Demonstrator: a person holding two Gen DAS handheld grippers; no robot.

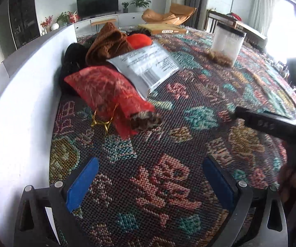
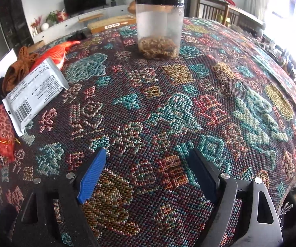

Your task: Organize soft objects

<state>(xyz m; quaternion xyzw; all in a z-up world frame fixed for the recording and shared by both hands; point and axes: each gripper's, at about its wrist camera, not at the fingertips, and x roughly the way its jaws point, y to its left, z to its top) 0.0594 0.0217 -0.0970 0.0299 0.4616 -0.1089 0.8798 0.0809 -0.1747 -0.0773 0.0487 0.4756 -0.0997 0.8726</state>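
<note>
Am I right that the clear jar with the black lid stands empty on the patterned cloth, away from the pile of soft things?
Not quite: the jar is not empty. The right wrist view shows a brown fuzzy clump at its bottom. It does stand on the patterned cloth, apart from the pile of soft things.

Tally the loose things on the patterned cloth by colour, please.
Red/orange: 2, mesh pouch, plush fish
Brown: 1, knit
Black: 1, bundle
Silver: 1, packet
Clear: 1, jar
Tan: 1, flat box
Total: 7
</note>
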